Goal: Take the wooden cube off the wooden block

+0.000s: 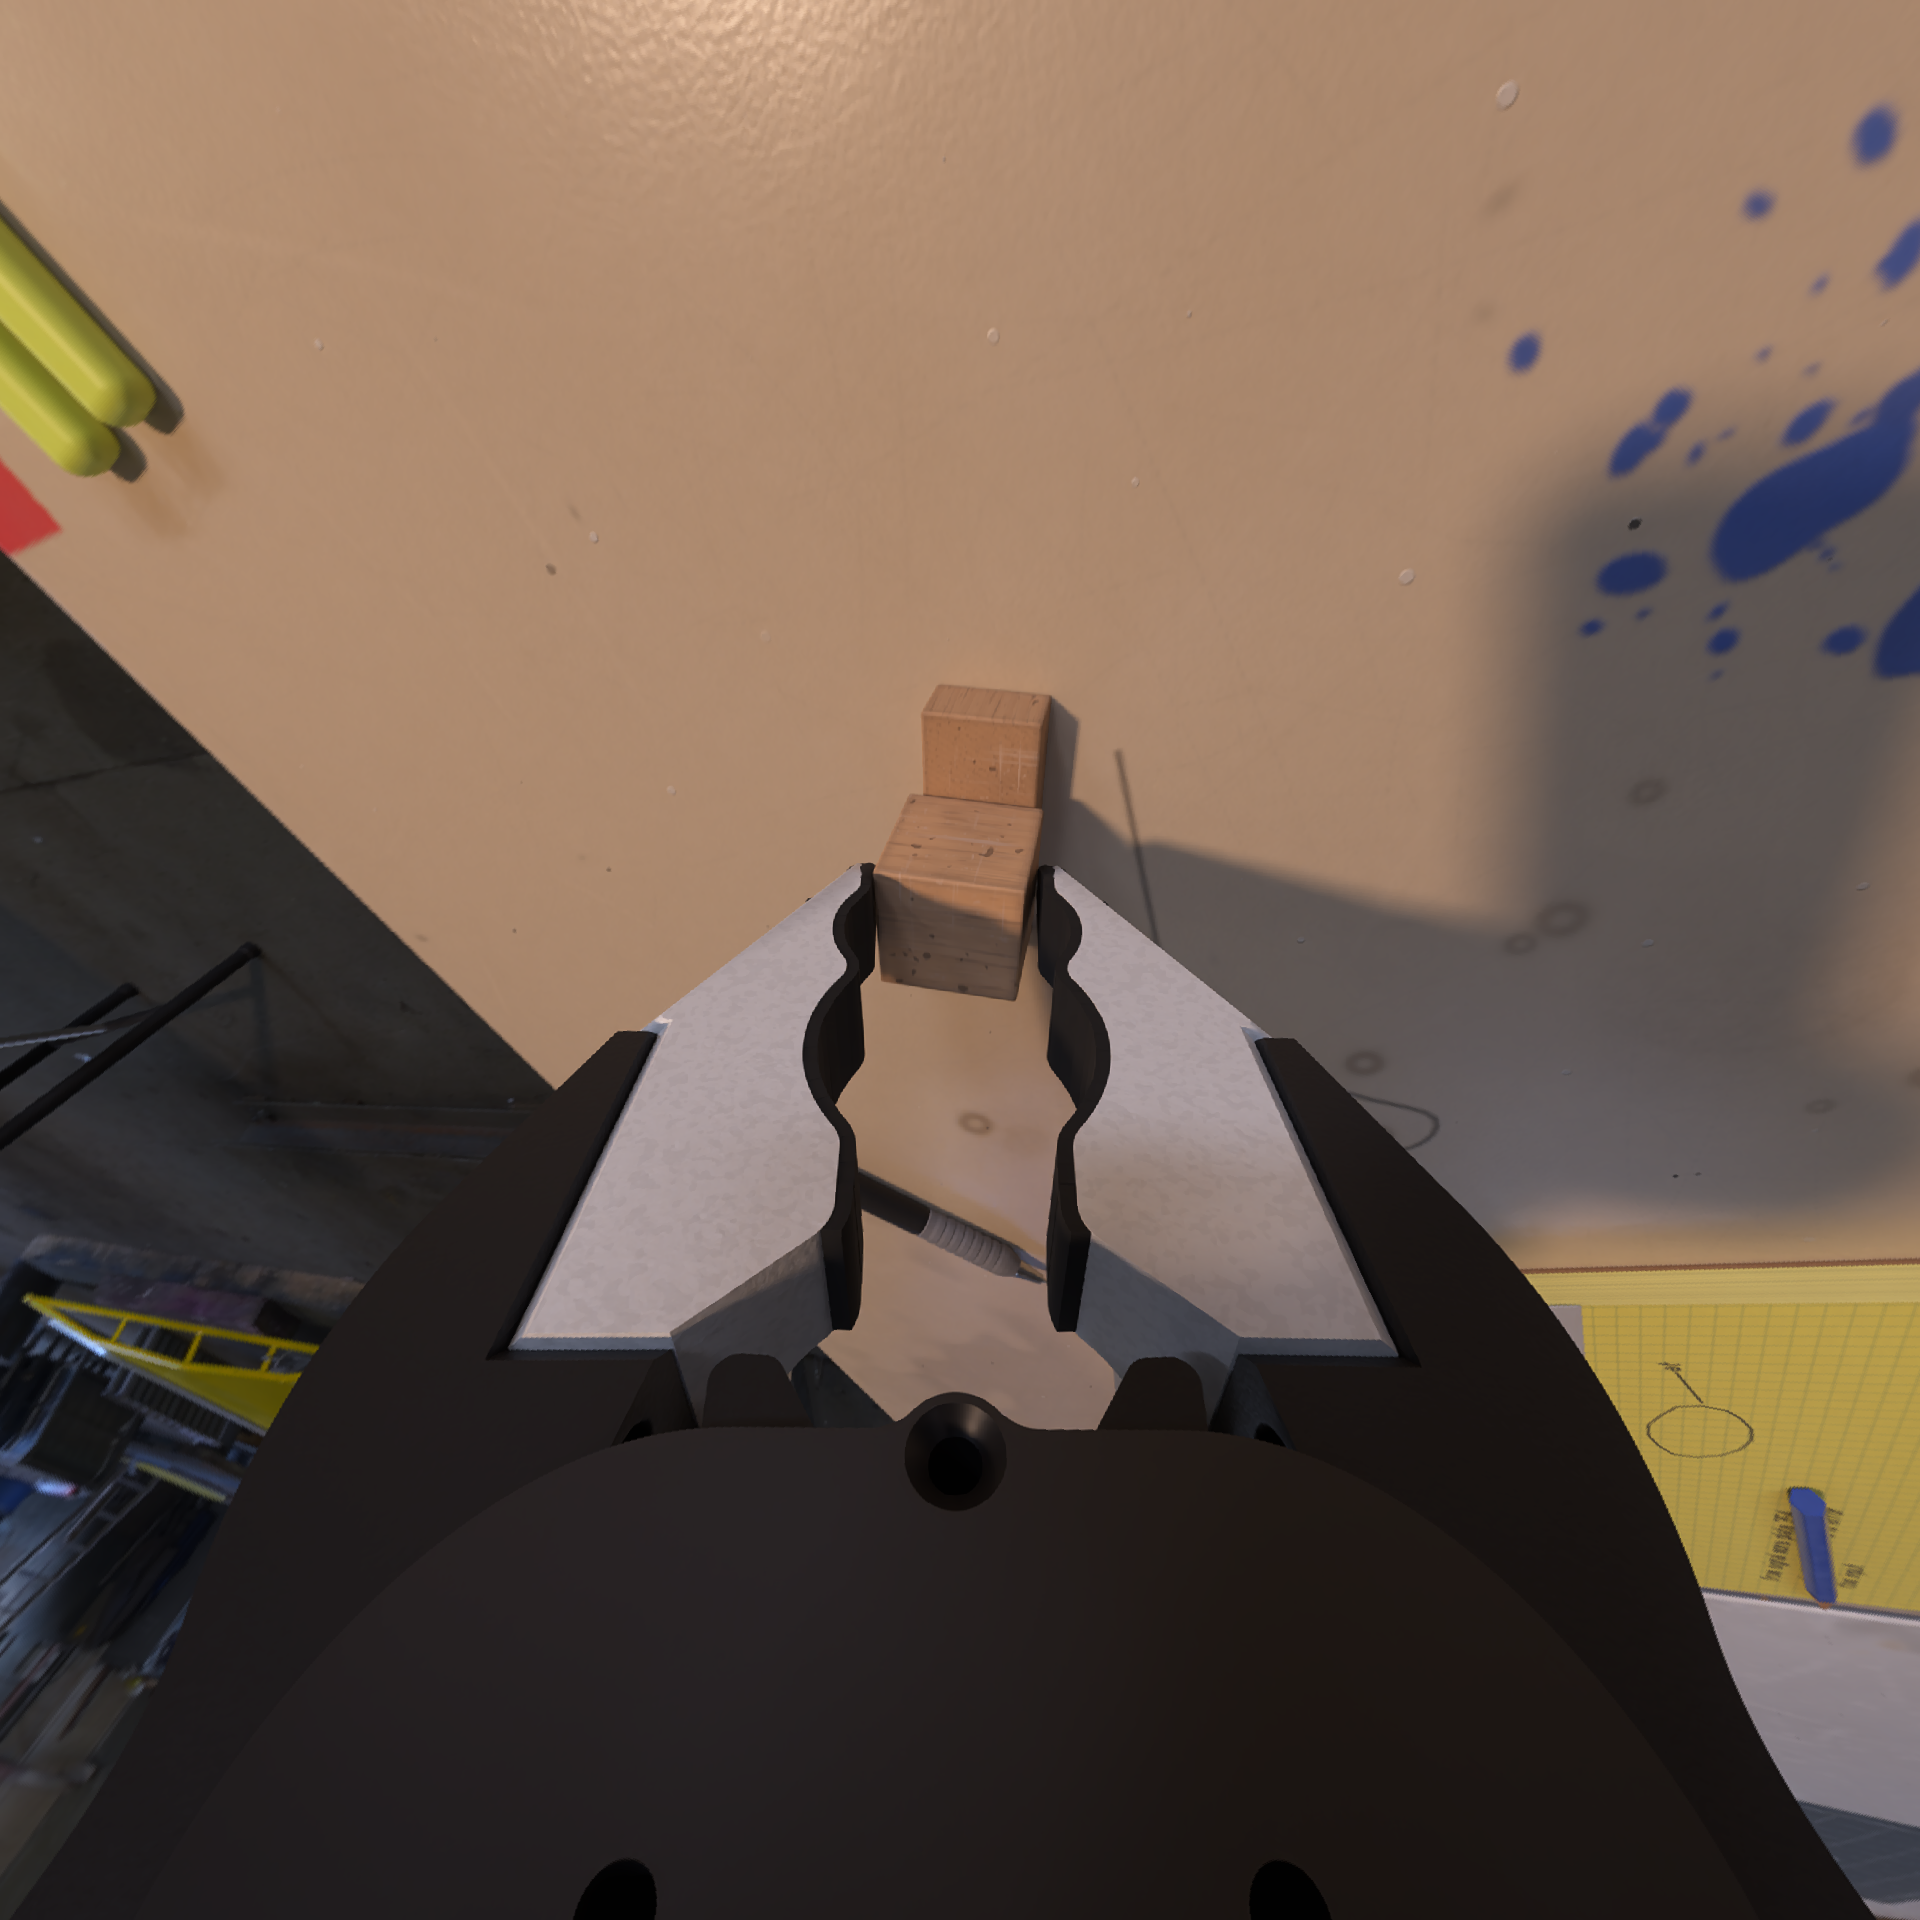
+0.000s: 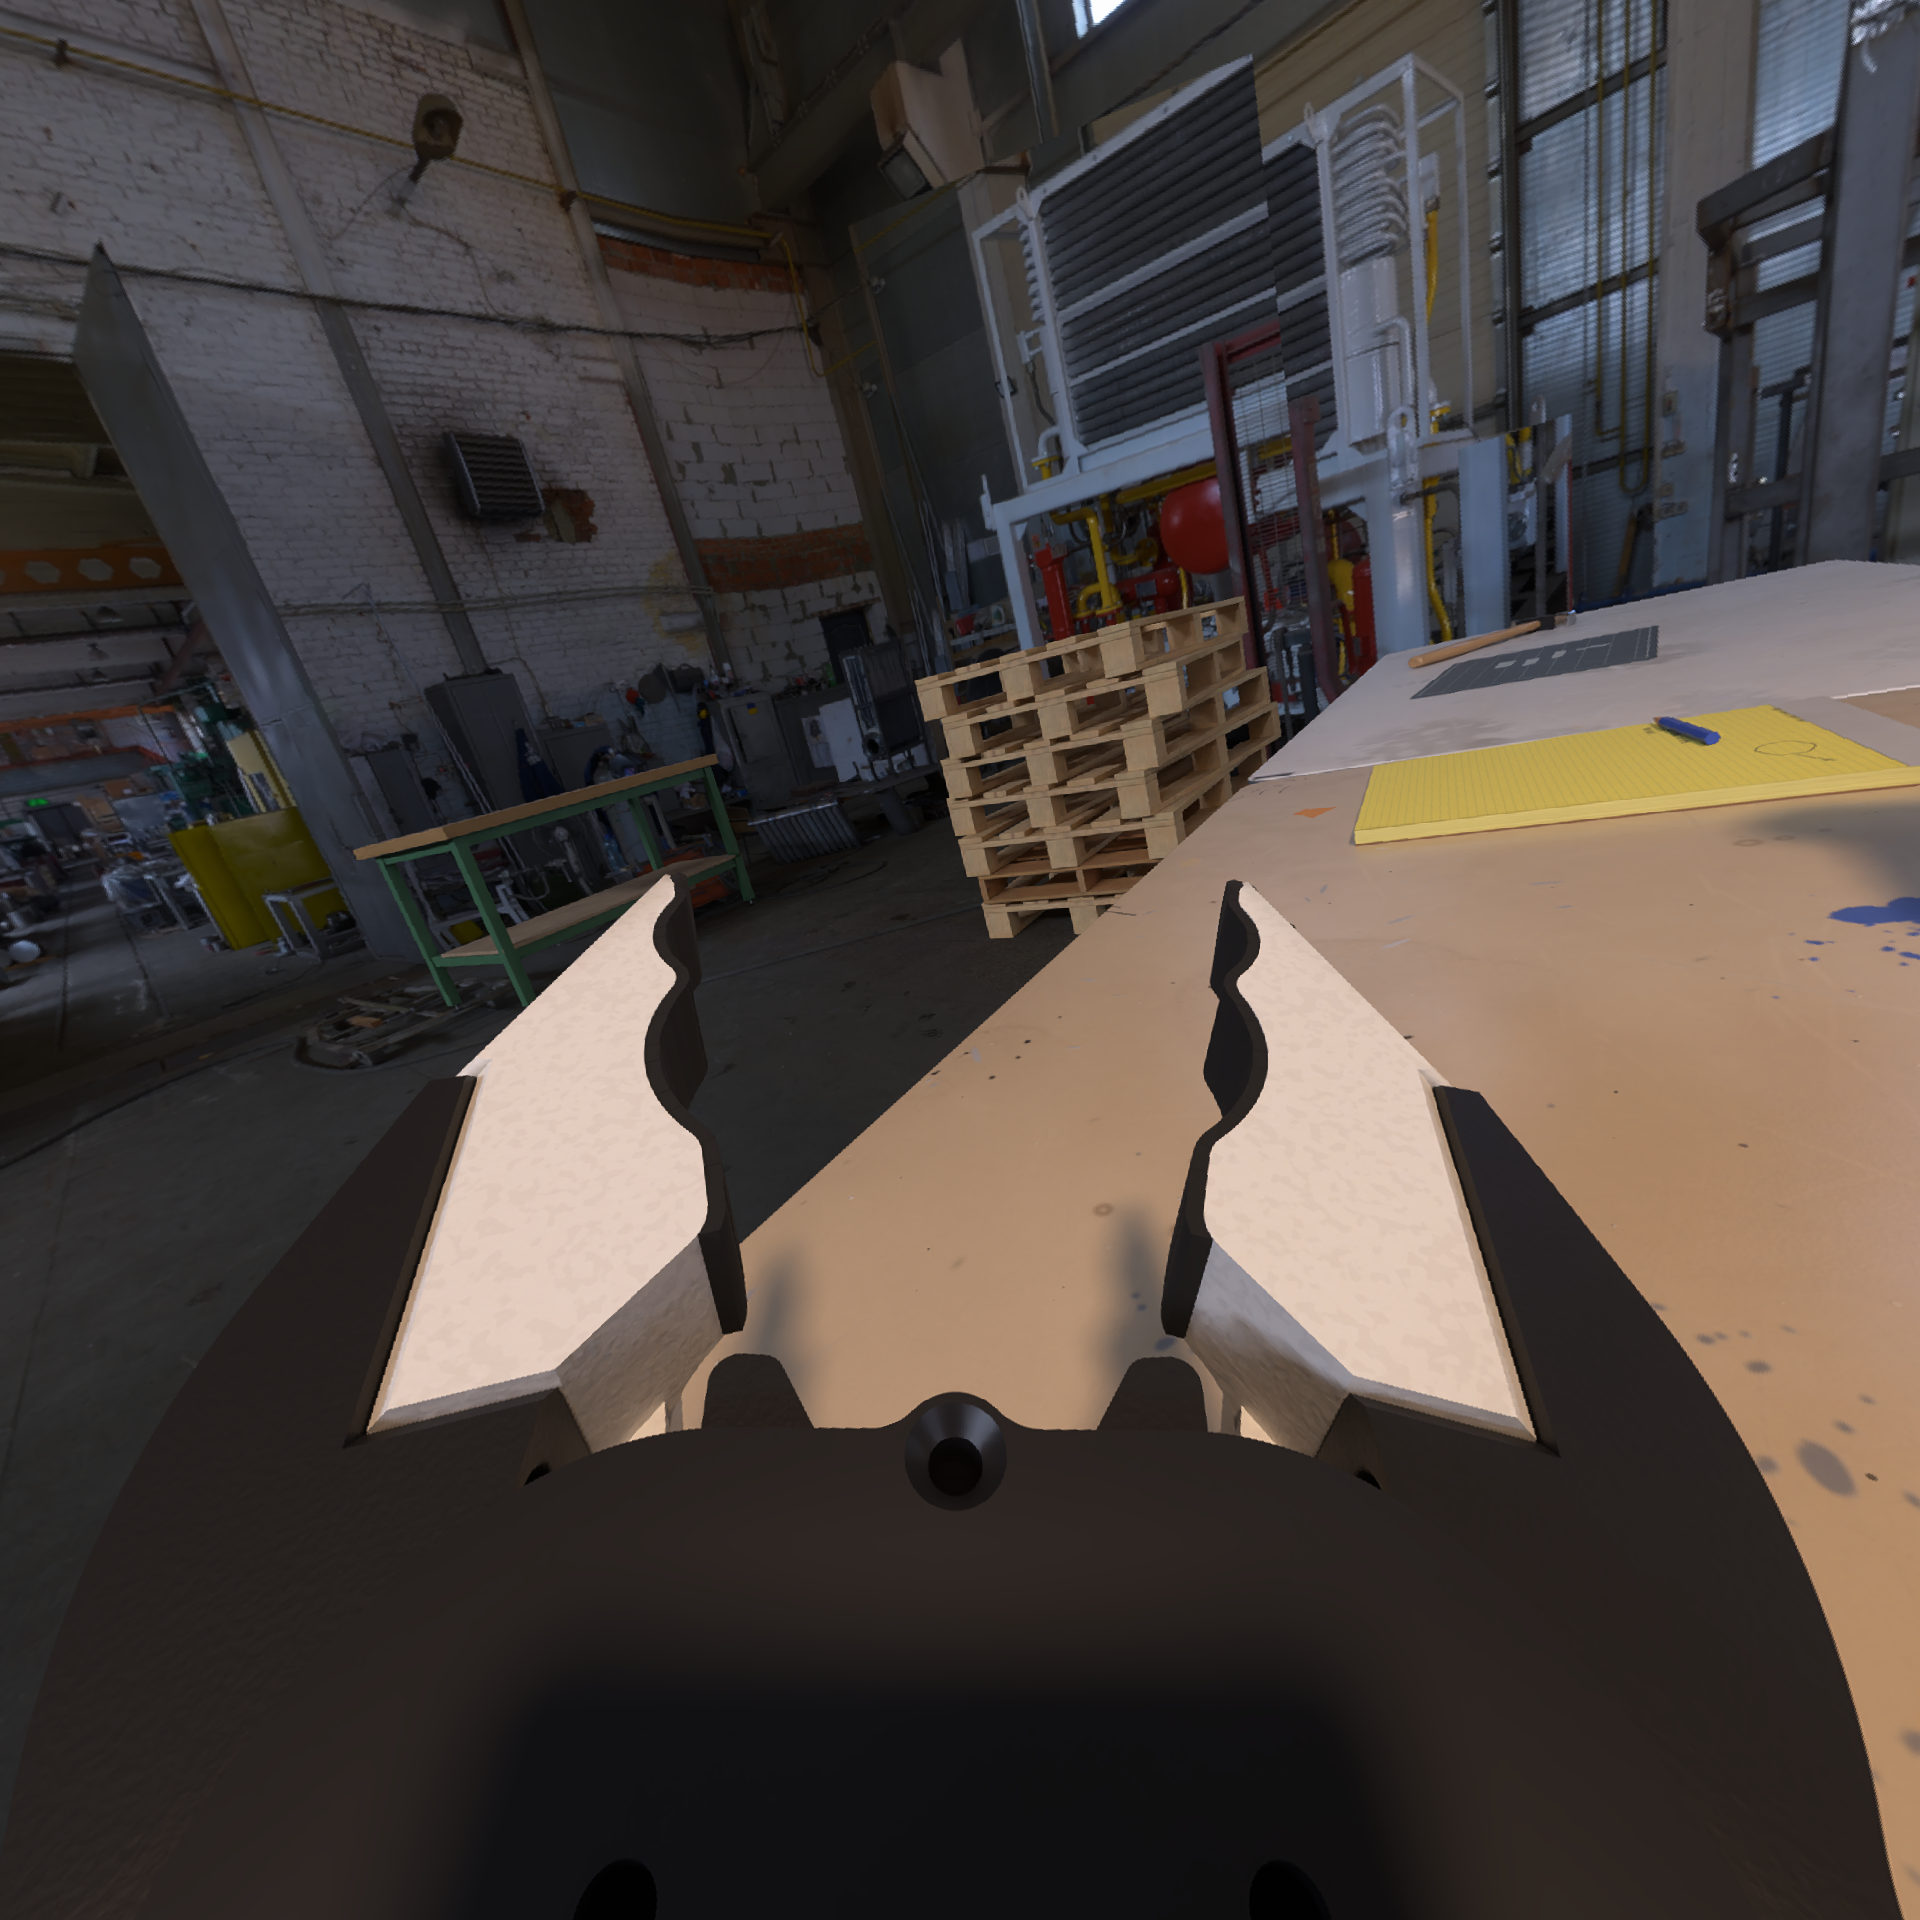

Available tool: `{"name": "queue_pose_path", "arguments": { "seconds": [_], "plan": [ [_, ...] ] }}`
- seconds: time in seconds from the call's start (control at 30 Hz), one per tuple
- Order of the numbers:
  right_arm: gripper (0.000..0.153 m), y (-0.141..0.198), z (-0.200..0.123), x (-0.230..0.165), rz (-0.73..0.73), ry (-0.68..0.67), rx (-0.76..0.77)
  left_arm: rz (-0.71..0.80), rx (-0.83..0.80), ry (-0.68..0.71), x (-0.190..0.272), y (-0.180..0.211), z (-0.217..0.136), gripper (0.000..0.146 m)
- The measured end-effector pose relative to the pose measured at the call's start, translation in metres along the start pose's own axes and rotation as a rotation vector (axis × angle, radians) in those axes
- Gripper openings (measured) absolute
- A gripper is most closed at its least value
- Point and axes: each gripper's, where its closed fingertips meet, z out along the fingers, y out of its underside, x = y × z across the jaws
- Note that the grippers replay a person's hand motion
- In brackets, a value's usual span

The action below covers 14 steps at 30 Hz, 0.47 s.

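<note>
In the left wrist view my left gripper (image 1: pixel 954 878) looks down on the tan table (image 1: pixel 727 416). Its fingertips sit on both sides of the nearer wooden cube (image 1: pixel 951 914) and are closed in on it. The wooden block (image 1: pixel 985 748) lies just beyond, and the two meet in the picture. I cannot tell whether the cube still rests on the block. My right gripper (image 2: pixel 956 888) is open and empty, low over the table's left edge (image 2: pixel 1039 997). Neither cube nor block shows in the right wrist view.
A black pen (image 1: pixel 956 1231) lies under my left fingers. A yellow notepad (image 1: pixel 1745 1434) with a blue marker (image 1: pixel 1813 1553) lies to the right; the pad also shows in the right wrist view (image 2: pixel 1621 774). Yellow-green handles (image 1: pixel 62 364) lie far left, blue paint splashes (image 1: pixel 1808 488) far right. The table edge runs diagonally at left.
</note>
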Motion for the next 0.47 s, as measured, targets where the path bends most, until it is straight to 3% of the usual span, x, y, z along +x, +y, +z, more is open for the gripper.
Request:
{"name": "queue_pose_path", "arguments": {
  "seconds": [0.2, 0.47],
  "plan": [
    [0.1, 0.0, 0.0, 0.0, -0.001, 0.001, -0.002, -0.058, -0.013, -0.17, -0.01, 0.016, -0.034, 0.028],
    [0.1, 0.001, 0.001, 0.0, -0.002, 0.001, -0.009, -0.233, -0.015, -0.727, -0.04, 0.051, -0.168, 0.028]
  ]
}}
